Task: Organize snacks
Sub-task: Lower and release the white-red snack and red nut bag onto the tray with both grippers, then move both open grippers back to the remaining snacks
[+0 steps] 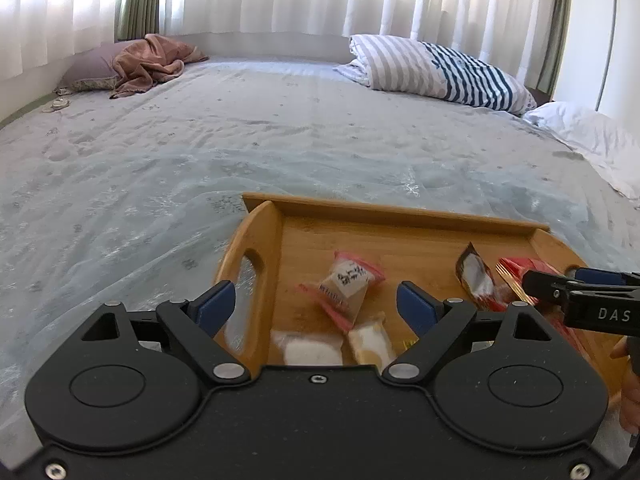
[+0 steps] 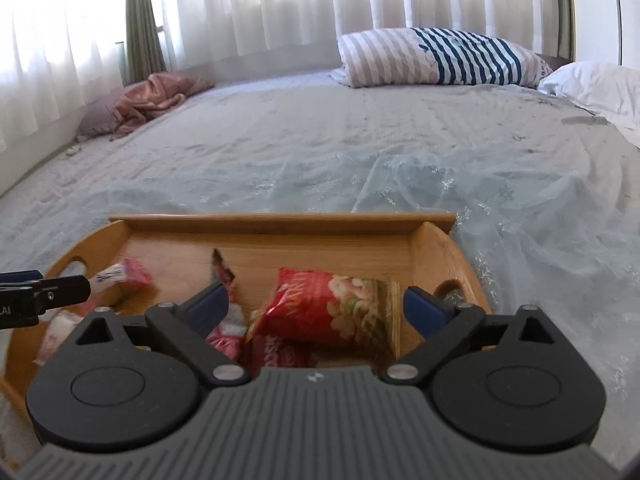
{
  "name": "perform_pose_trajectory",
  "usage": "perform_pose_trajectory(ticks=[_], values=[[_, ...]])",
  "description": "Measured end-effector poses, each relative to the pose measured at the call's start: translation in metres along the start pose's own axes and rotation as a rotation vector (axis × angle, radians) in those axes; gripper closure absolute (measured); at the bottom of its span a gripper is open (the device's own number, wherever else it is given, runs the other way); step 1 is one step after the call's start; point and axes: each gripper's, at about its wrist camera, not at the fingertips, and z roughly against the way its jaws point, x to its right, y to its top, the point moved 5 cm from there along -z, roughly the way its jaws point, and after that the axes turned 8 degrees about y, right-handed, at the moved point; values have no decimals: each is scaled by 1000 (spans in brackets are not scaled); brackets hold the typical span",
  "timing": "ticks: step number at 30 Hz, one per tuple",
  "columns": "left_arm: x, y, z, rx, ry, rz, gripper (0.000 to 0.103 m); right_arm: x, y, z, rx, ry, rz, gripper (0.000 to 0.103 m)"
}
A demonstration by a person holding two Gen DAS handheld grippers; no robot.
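With both the left tongs [image 1: 316,306] and right tongs [image 2: 316,306] spread wide and pinching nothing above the handled wooden tray [image 1: 388,212] on the bed, its wrapped snacks lying just beneath them, the placing looks done; any next move means seeking snacks elsewhere.

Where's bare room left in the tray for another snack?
The strip of bare wood along the tray's far wall is free, from the brown sachet across to the right handle. The near half is crowded: pink-wrapped cakes on the left, red packets on the right. The bedspread beyond the tray lies open.
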Motion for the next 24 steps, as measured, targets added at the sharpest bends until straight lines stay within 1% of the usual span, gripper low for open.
perform_pose_trajectory(ticks=[4,8,11,13,15,17,24], values=[[-7,-10,26,39,13,-11,11,-10,-10,24,25,24,22,2],[-13,-28,53,51,10,-14,10,-26,-28,48,62,45,50,1],[-16,-42,74,84,10,-18,8,-38,-42,64,78,62,79,1],[-18,-53,88,104,0,-17,6,-47,-52,74,88,78,100,1],[-21,-65,98,100,-26,-9,6,-55,-62,82,97,86,112,1],[-23,-75,108,98,-35,0,6,-61,-72,89,104,89,118,1],[-29,-107,139,143,-5,-30,5,-82,-101,111,119,90,173,0]])
